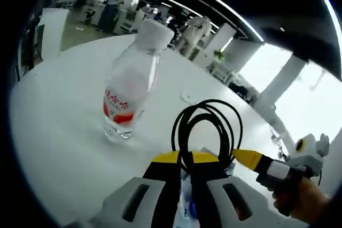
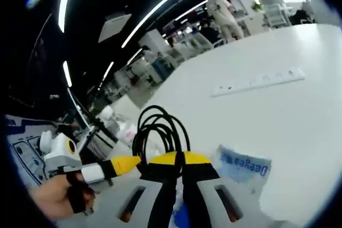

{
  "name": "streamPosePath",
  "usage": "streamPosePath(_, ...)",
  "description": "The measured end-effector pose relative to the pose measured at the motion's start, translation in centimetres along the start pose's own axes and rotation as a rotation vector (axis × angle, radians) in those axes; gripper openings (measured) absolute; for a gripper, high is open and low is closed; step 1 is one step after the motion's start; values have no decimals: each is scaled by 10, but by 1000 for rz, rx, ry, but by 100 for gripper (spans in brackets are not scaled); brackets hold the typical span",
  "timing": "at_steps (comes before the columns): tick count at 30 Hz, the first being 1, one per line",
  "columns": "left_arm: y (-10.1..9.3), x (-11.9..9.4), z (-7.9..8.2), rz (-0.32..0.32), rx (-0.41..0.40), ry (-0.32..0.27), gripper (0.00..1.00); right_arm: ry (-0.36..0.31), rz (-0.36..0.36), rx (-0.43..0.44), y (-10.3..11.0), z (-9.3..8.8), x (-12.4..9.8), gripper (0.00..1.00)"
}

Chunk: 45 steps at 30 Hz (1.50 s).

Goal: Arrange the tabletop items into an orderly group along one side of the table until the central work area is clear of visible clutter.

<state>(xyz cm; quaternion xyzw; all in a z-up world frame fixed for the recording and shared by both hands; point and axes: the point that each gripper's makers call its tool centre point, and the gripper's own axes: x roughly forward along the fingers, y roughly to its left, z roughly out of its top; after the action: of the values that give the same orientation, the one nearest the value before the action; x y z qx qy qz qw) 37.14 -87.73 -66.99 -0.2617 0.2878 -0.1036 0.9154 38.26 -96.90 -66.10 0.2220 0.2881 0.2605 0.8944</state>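
White tabletop (image 1: pixel 64 132) stretches across both views, smooth and glossy. In the left gripper view, the left gripper (image 1: pixel 184 159), with yellow tips and black jaws rising from the near edge, is closed on a coil of black cable (image 1: pixel 206 126) that loops up above the jaws. Just left of it and a little farther away stands a clear plastic water bottle (image 1: pixel 131 86), upright, with a white cap and a red and white label. At the near right of that view a hand holds the other gripper, its yellow tip pointing toward the coil. In the right gripper view, the right gripper (image 2: pixel 179 159) appears pressed together at its yellow tips, with a black cable loop (image 2: pixel 157 132) rising just behind them; whether it actually grips the cable I cannot tell. A blue and white packet (image 2: pixel 243 166) lies just right of these jaws, and a long white power strip (image 2: pixel 259 82) lies far across the table. At the near left a hand (image 2: pixel 56 196) holds the left gripper. The tidying looks to be in an early or middle stage: the cable is in hand, while the bottle, the packet and the strip lie well apart and seem to need gathering along one side. Beyond the table is a large, bright room with long ceiling light strips, white pillars, desks, and people standing far off.
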Motion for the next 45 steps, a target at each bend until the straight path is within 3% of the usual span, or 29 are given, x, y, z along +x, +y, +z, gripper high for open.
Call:
streamPosePath(3,-1,-23,-2,-1,30,7,4,-9,5,7,17,-8,-14,0)
streamPosePath(8,10,-60,-15,12,45,43,4,7,6,25,40,-38,-27,0)
streamPosePath(13,37,-95,-37,55,10,86,4,56,2,44,62,-74,-30,0)
streamPosePath(18,61,-116,-58,93,-28,118,4,105,-5,12,77,-104,-30,0)
streamPosePath(22,77,-123,-73,110,-42,148,4,154,-21,1,80,-129,-28,0)
streamPosePath(29,98,-129,-93,142,-79,179,5,228,-44,-73,83,-157,-21,0)
streamPosePath(33,109,-130,-102,156,-109,198,5,241,-48,-83,85,-165,-18,0)
streamPosePath(45,125,-129,-113,187,-97,227,5,298,-78,-137,84,-185,-9,0)
